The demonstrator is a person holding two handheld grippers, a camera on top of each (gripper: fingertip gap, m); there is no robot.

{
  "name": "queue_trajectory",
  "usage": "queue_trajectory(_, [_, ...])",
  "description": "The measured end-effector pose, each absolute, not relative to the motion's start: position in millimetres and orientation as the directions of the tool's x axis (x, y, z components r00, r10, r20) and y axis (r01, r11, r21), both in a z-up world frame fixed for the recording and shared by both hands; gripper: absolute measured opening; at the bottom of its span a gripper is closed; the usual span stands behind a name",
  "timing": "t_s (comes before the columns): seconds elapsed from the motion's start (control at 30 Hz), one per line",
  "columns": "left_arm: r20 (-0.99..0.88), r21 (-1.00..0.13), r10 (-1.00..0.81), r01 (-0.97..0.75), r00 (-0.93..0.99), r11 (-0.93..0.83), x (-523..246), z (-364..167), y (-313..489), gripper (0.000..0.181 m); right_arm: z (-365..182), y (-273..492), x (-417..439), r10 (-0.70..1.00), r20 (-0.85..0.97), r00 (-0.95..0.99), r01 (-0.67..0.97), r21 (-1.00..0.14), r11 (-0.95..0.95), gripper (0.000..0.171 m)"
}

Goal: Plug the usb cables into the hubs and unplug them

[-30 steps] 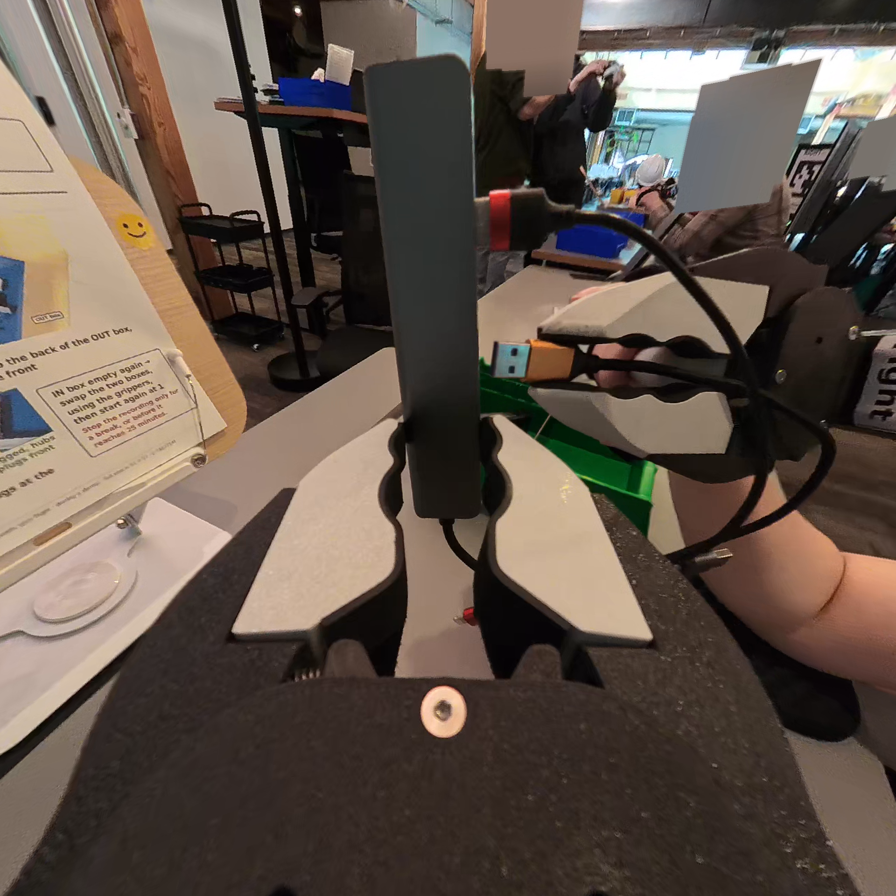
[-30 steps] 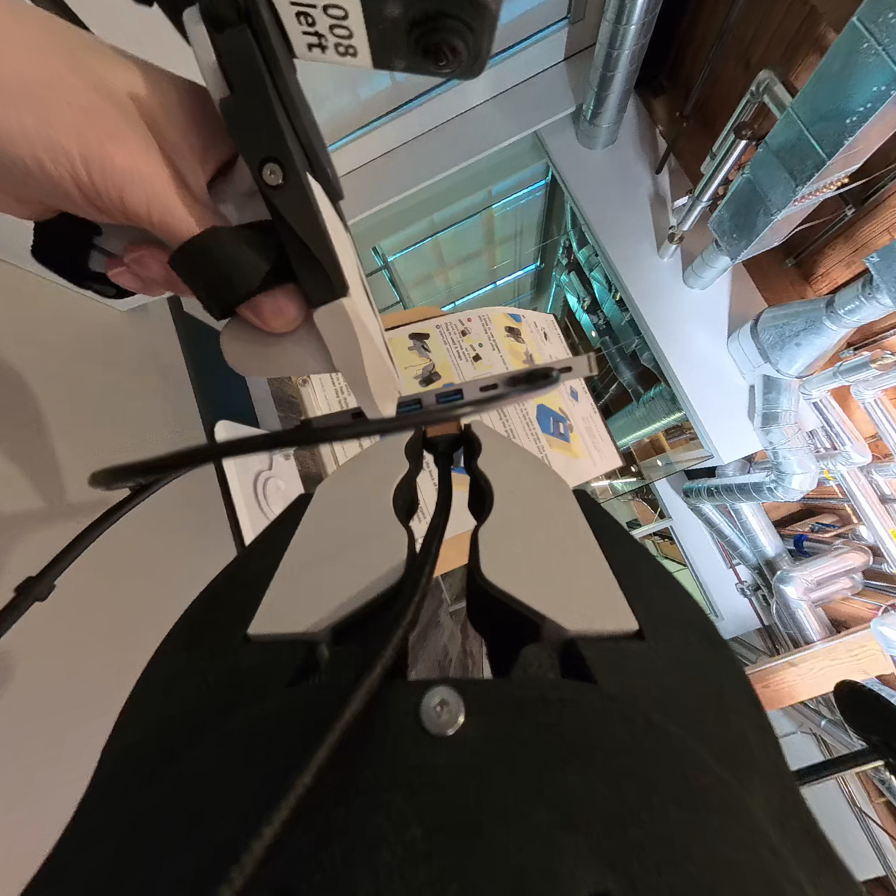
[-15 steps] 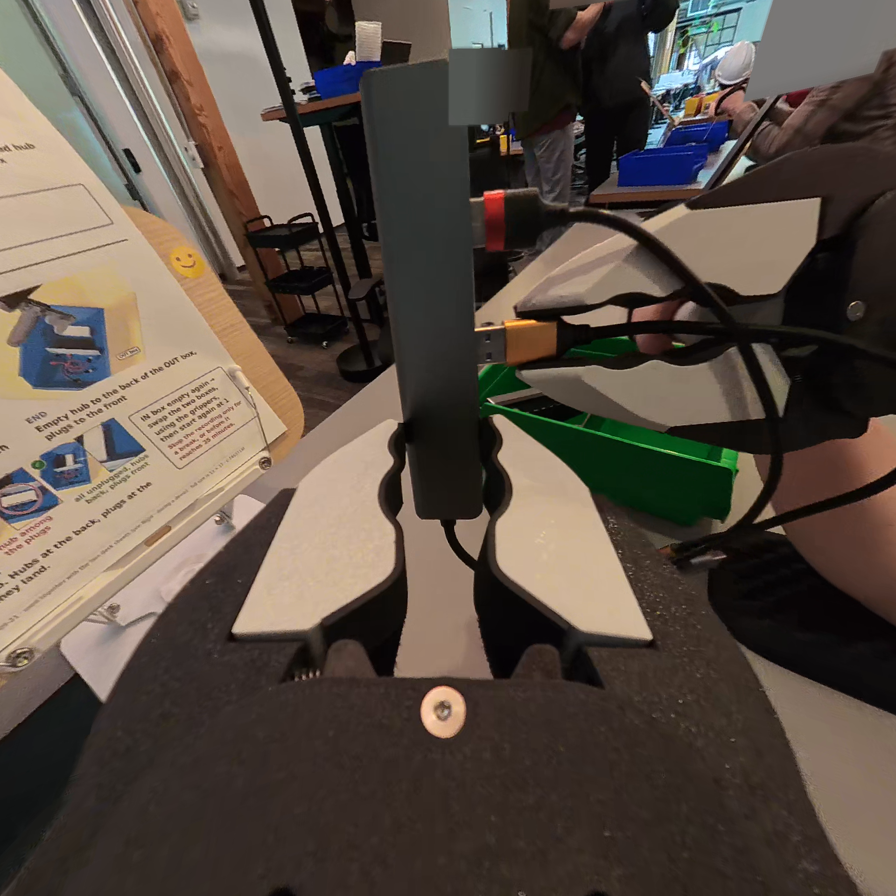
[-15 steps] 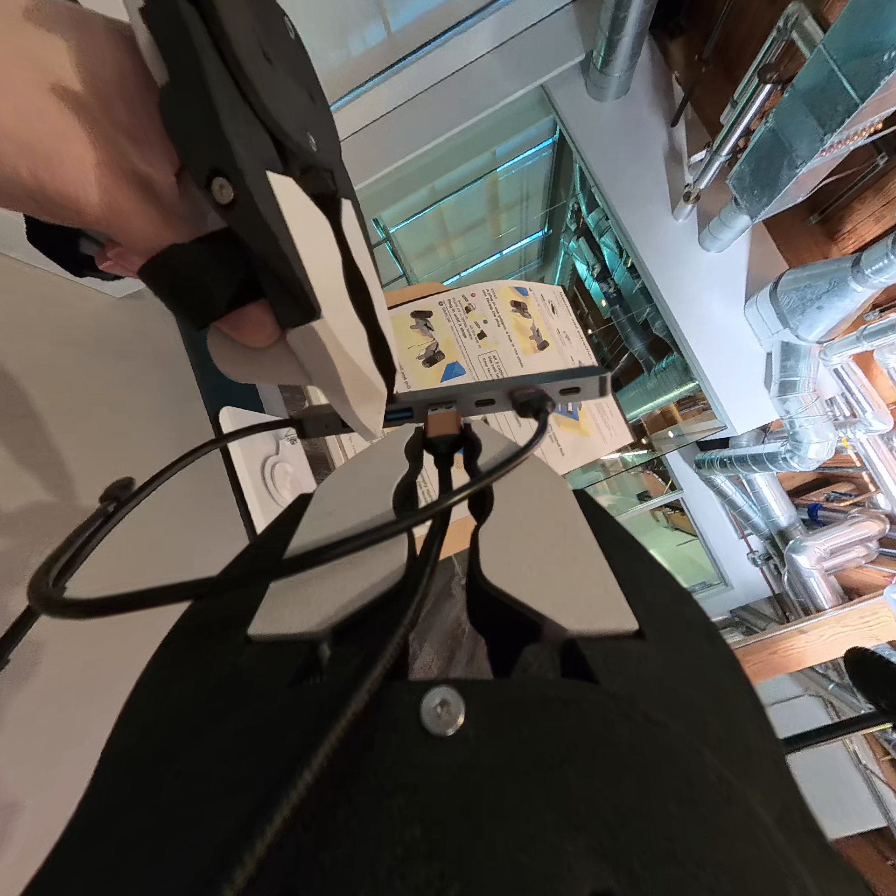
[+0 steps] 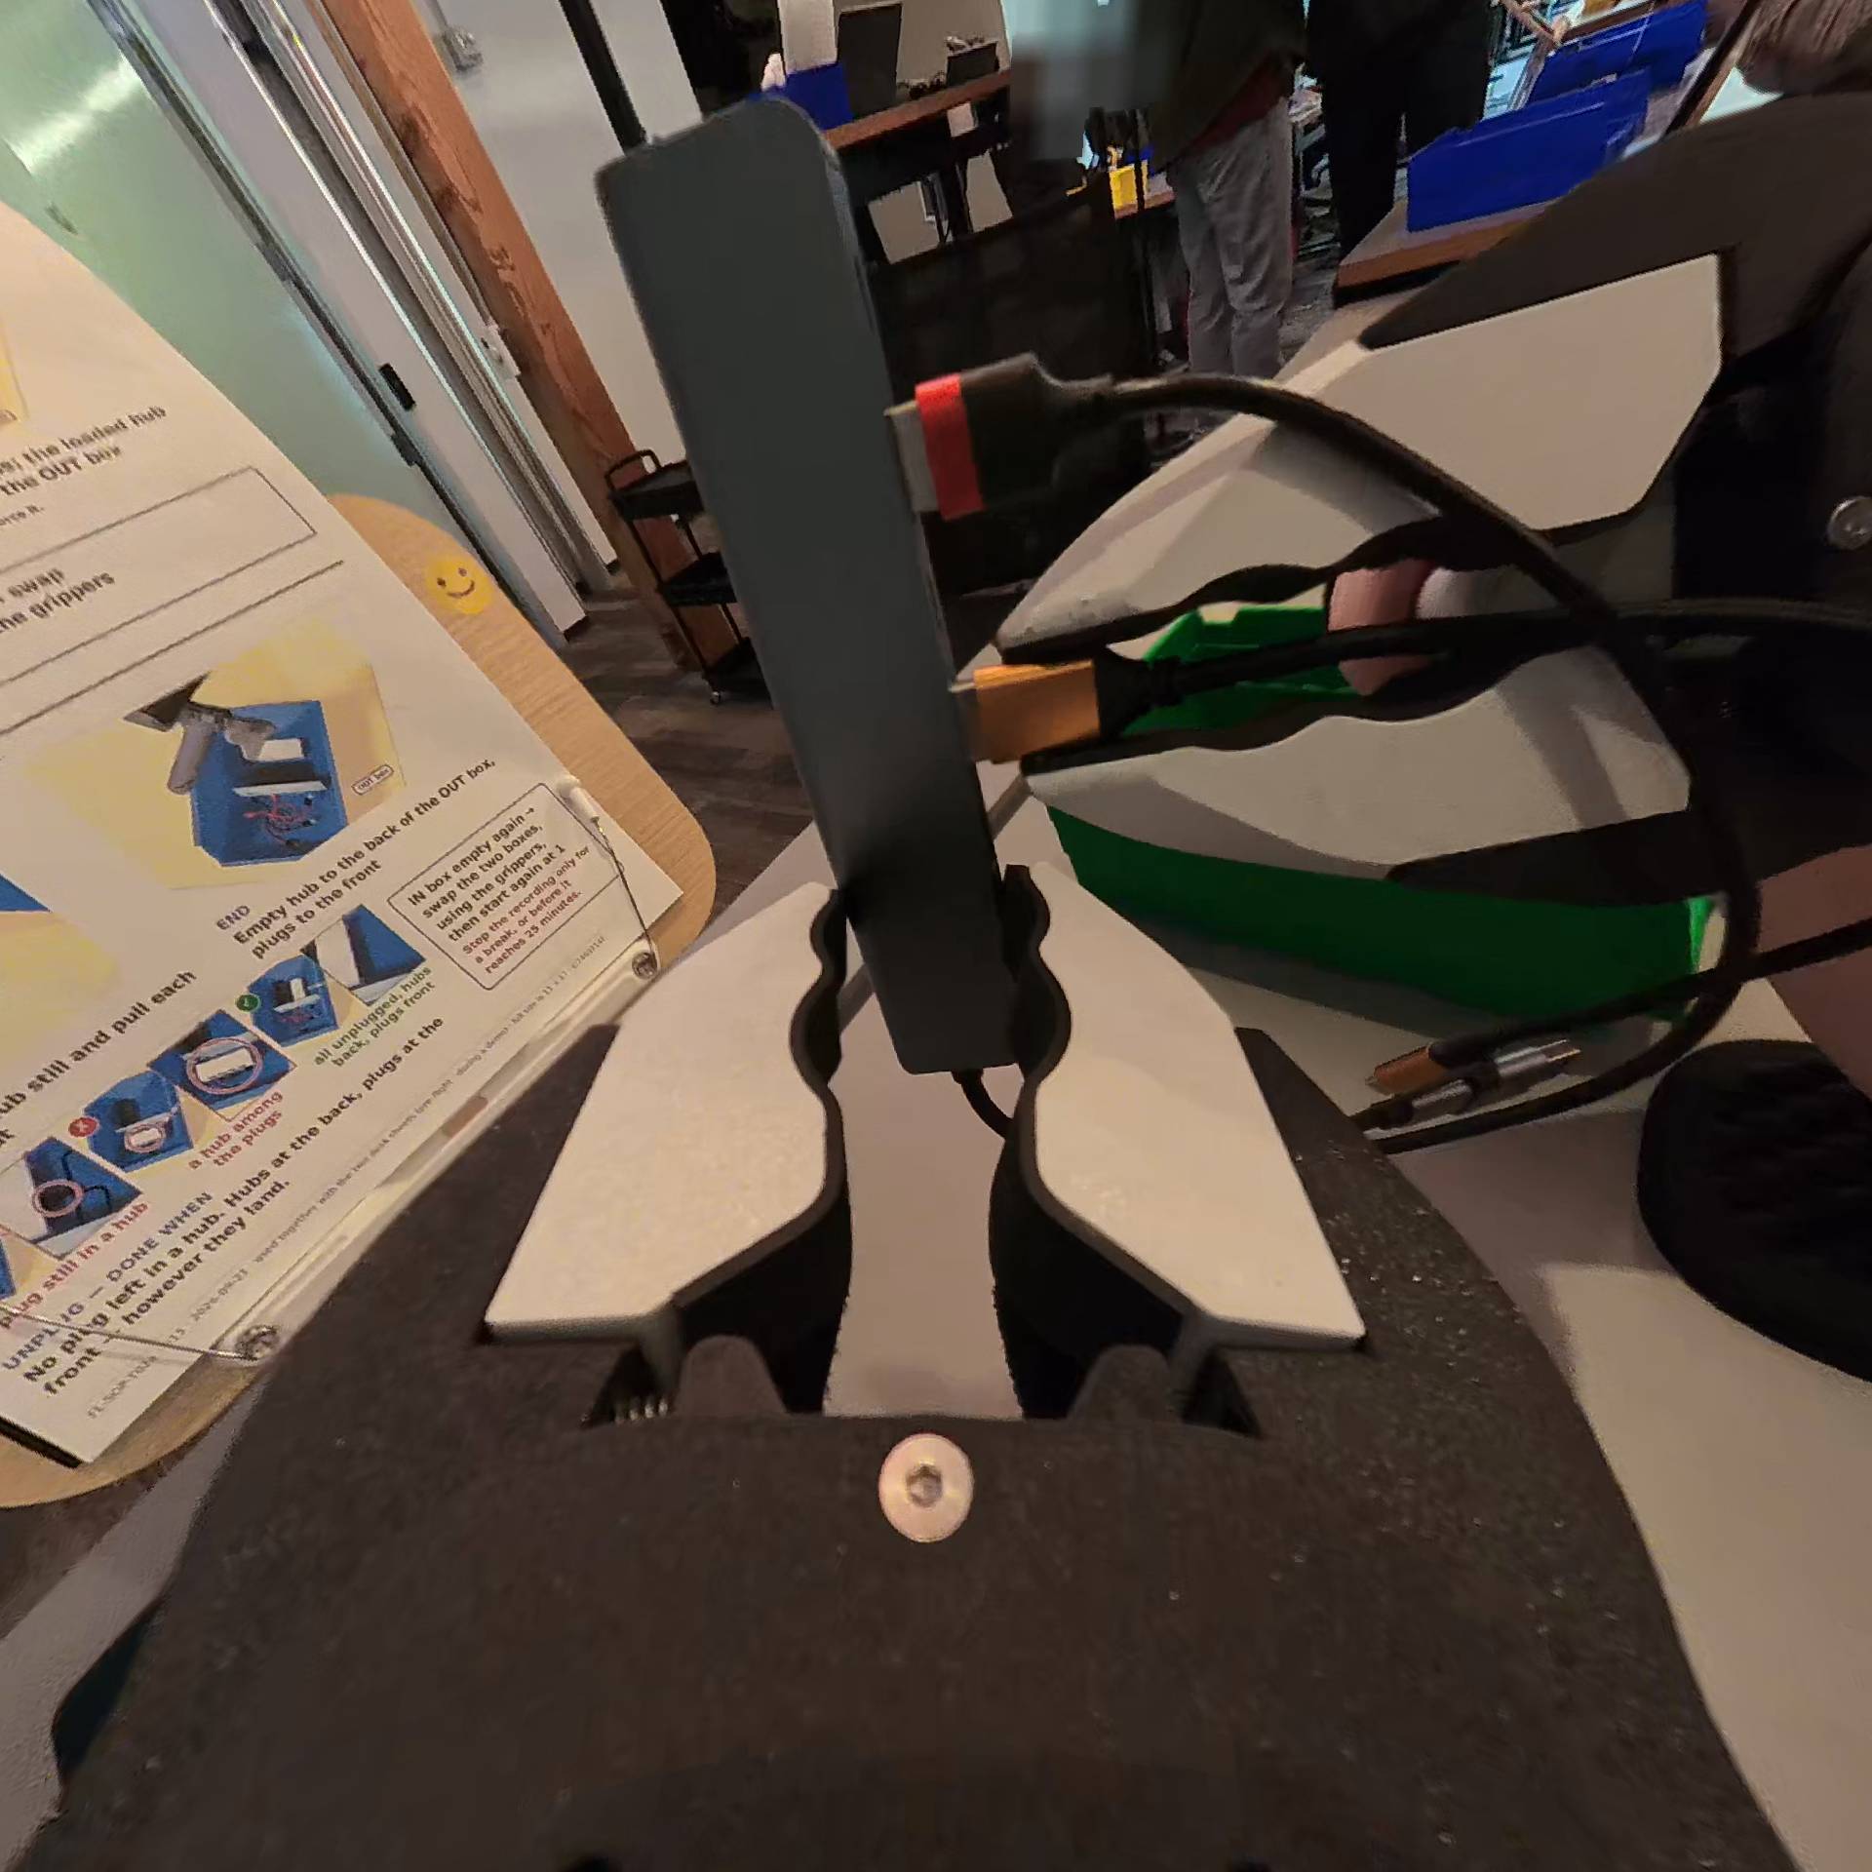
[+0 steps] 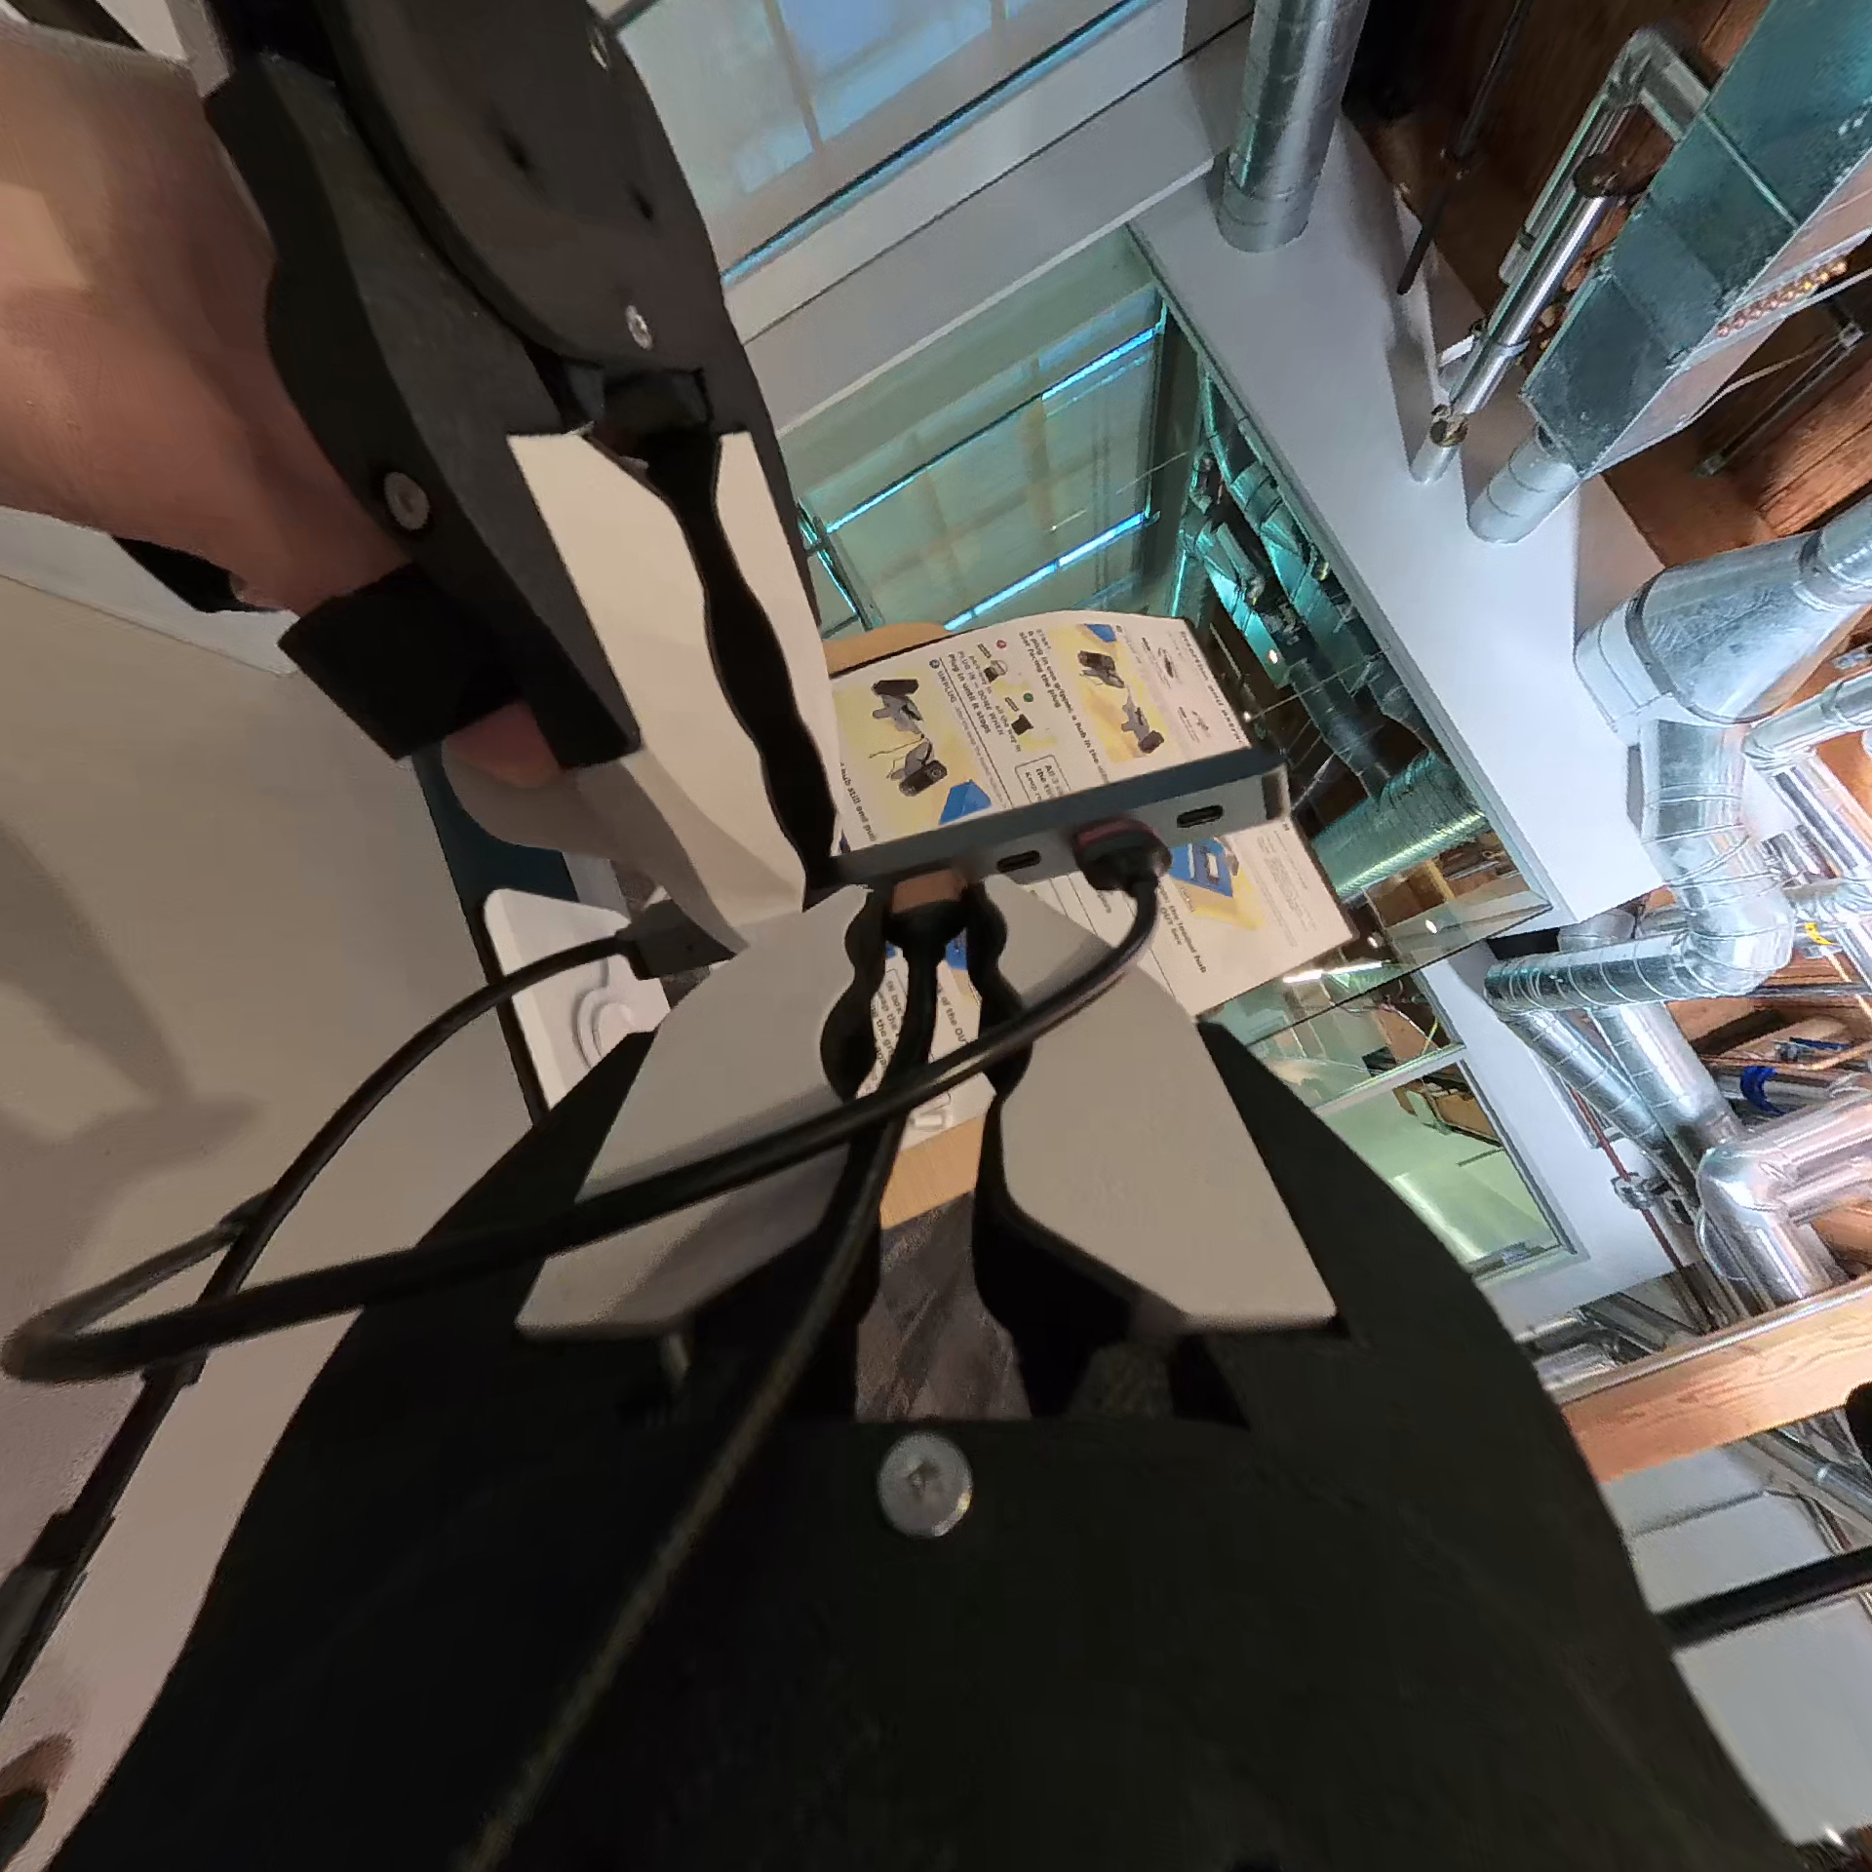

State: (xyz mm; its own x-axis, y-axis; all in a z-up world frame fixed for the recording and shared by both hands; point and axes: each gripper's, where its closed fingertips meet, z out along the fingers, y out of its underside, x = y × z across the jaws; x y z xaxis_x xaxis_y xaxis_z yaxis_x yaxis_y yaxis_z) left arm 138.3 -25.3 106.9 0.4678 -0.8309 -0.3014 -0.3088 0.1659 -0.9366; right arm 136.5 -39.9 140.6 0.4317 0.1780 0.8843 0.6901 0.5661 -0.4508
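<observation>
Now that orange-shelled USB plug (image 5: 1033, 707) is sitting seated in slim grey aluminium hub (image 5: 800, 567), versus clear 1 s ago, insertion looking done; right gripper (image 6: 927, 917) still clamping plug, left gripper (image 5: 924, 942) still clamping hub's lower end; red-banded black plug (image 5: 972, 446) staying in.

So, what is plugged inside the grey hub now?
The hub holds a red-banded plug and an orange plug. Their metal tips are hidden inside the ports.
</observation>
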Motion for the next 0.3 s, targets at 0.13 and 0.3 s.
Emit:
queue_trajectory(0.13, [-0.275, -0.949, -0.878, -0.258, 0.391, 0.181, 139, 117, -40, 0.031, 150, -51, 142, 0.204, 0.873, 0.443, 0.635, -0.467, 0.616, 0.016])
queue_trajectory(0.3, [0.033, -0.999, -0.993, 0.003, 0.117, -0.033, 118, 144, -70, 0.027, 158, -79, 142, 0.291, 0.859, 0.422, 0.509, -0.490, 0.708, 0.016])
